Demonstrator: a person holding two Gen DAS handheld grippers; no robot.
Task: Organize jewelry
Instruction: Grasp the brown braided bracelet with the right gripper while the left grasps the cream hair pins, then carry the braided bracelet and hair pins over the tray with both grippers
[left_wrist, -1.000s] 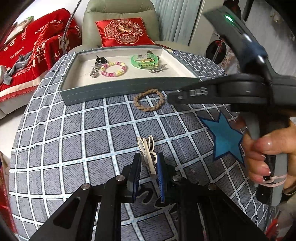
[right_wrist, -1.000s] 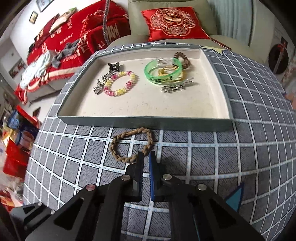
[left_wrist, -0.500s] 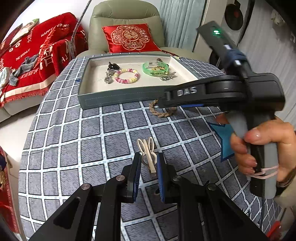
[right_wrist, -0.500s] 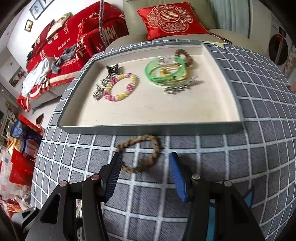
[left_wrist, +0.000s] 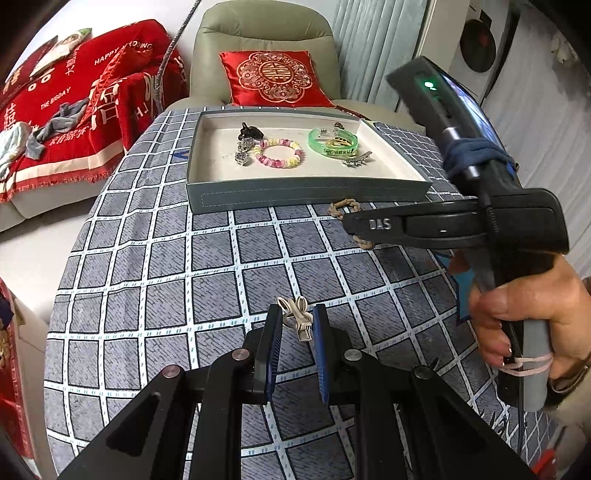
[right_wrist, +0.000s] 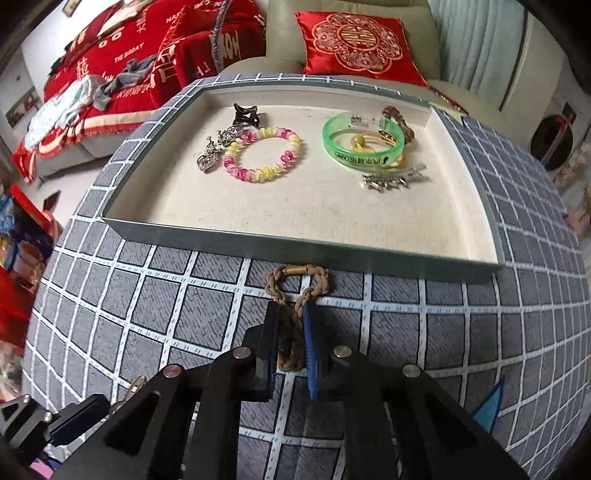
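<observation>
The braided bracelet (right_wrist: 295, 314) looked light, soft and floppy, apt to fold when pinched, so a grip across both strands suited it. It lay on the surface (right_wrist: 147, 314) just before the tray (right_wrist: 295, 247), squeezed into a narrow loop between the right claw (right_wrist: 290, 332), which had closed on it. The left claw (left_wrist: 297, 325) stood narrowly open around a small beige clip (left_wrist: 297, 317), stiff and light, well short of the tray.
</observation>
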